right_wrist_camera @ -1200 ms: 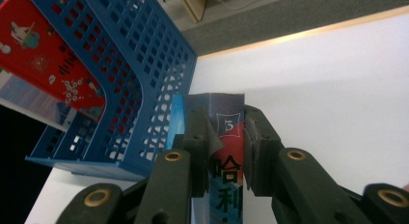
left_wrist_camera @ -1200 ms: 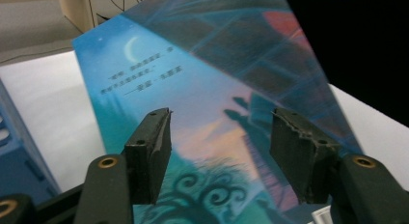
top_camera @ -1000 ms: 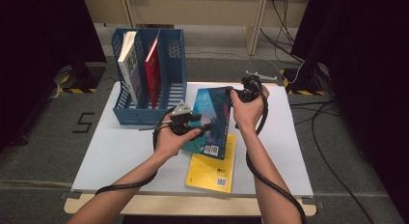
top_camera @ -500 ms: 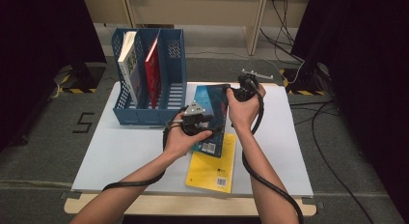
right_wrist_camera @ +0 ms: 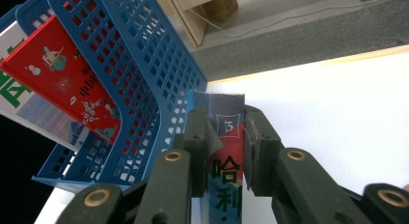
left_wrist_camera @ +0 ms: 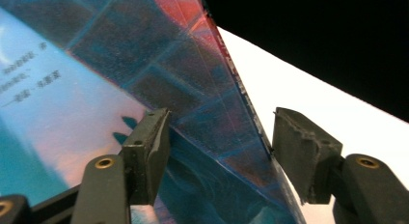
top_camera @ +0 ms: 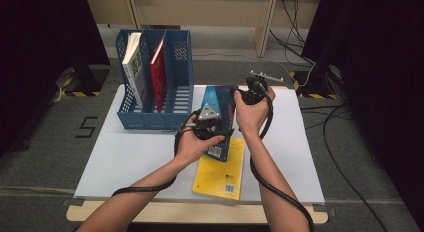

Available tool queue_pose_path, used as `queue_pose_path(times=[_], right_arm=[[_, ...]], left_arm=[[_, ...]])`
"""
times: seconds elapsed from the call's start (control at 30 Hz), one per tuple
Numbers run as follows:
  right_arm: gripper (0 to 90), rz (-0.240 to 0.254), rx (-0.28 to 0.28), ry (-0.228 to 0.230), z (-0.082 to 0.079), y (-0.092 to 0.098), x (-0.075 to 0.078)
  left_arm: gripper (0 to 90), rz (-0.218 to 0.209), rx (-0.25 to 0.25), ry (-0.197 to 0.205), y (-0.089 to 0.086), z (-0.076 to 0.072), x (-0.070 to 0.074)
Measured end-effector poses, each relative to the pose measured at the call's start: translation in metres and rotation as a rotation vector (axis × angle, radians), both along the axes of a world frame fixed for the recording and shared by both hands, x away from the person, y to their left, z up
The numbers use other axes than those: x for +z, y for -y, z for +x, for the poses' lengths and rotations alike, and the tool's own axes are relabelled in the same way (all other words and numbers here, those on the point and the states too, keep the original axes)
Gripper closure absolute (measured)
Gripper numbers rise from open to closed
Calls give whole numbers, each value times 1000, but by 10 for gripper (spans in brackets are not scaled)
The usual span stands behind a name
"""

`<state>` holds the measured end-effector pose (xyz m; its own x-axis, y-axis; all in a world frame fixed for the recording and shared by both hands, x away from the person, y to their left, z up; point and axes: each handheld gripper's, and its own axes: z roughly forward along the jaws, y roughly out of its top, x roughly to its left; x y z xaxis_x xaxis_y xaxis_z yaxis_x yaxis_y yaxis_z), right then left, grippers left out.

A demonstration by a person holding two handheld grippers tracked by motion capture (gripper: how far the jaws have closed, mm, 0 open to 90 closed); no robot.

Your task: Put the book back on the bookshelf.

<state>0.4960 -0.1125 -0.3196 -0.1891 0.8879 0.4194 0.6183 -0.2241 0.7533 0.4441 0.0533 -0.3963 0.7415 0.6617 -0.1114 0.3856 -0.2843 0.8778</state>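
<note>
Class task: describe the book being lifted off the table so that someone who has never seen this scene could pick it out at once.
On the white table, just right of the blue file rack, a teal book is tilted up between the right claw and left claw. Unlike the flat yellow book, its red spine bears a "3".

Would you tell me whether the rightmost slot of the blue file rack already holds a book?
No, in the high view the rightmost slot of the blue file rack stands empty, while the white book and red book fill the others.
</note>
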Motion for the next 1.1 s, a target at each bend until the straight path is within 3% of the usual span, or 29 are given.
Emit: queue_pose_path(times=[0.43, 0.63, 0.77, 1.1], right_arm=[[748, -27, -2, 56, -12, -1, 18], [749, -36, 7, 55, -17, -6, 22], [748, -44, 17, 52, -19, -12, 22], [746, -48, 18, 50, -25, -21, 23]], left_arm=[[376, 41, 34, 35, -1, 13, -1], [382, 76, 68, 40, -8, 21, -8], [381, 73, 74, 34, -12, 21, -11], [369, 74, 121, 108, -14, 17, -4]])
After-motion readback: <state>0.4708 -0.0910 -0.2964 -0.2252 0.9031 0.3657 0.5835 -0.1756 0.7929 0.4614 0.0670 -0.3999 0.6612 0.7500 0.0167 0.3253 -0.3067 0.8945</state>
